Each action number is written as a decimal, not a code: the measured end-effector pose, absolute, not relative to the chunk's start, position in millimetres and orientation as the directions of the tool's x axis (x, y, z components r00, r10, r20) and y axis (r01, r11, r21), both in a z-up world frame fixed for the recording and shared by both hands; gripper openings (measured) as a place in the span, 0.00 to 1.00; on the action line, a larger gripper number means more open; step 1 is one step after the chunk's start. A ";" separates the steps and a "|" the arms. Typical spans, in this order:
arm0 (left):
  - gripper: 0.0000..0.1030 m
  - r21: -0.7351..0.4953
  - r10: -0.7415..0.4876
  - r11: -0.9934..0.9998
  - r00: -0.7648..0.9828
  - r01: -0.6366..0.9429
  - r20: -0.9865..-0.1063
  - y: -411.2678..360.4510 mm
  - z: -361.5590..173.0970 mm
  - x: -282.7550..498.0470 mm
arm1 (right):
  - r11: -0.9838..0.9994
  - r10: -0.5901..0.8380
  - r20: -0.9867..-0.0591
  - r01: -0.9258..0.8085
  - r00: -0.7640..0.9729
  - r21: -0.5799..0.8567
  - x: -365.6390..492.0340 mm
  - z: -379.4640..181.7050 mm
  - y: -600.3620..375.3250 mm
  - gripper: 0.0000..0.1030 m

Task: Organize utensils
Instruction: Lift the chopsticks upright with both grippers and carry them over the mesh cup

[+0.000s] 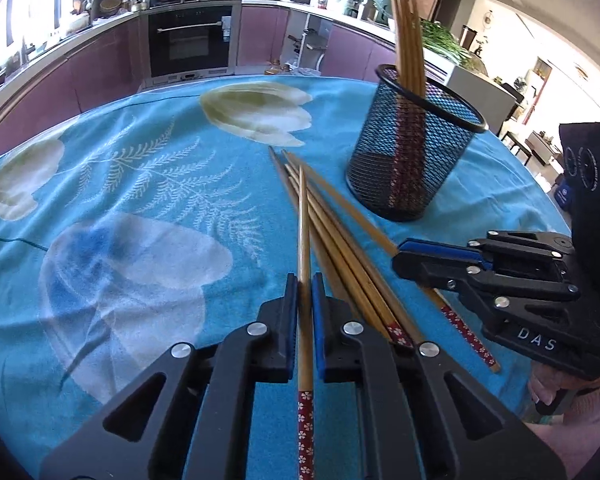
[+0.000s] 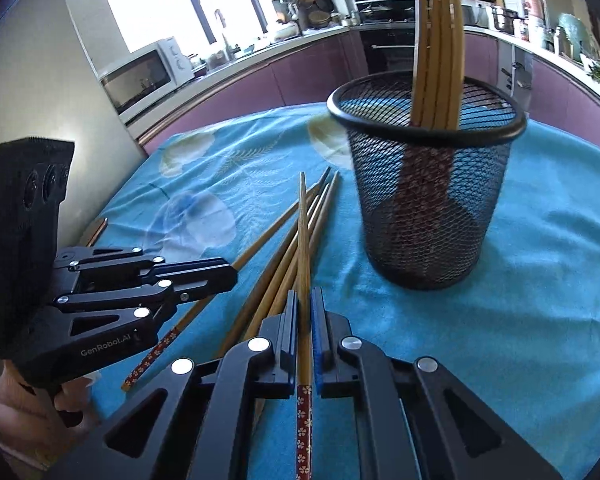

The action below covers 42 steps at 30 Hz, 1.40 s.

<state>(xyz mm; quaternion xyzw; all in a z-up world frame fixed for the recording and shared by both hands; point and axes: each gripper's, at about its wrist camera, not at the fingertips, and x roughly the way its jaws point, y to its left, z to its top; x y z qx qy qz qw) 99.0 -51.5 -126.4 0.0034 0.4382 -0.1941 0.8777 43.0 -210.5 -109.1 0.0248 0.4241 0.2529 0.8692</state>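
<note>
Left gripper (image 1: 305,292): clamped on one bamboo chopstick (image 1: 305,240). Right gripper (image 2: 305,308): clamped on another single chopstick (image 2: 303,240). Remaining loose chopsticks (image 1: 340,240): piled on the blue tablecloth (image 1: 140,184), beside the mesh holder (image 1: 412,152), which already contains several. Risk: a thin stick pivoting between the pads, or its tip snagging the holder rim and tipping it.
</note>
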 end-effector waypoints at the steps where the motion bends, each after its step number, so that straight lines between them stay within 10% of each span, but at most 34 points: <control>1: 0.08 -0.159 -0.337 0.923 0.538 0.349 -0.772 -53.3 -126.8 98.5 | 0.873 0.454 -0.730 -0.422 0.511 0.247 42.6 -109.9 -208.8 0.05; 42: 0.07 -0.226 -0.483 0.853 0.549 0.470 -0.682 -49.6 -61.3 85.1 | 0.869 0.475 -0.614 -0.448 0.630 0.212 29.0 -50.1 -236.2 0.06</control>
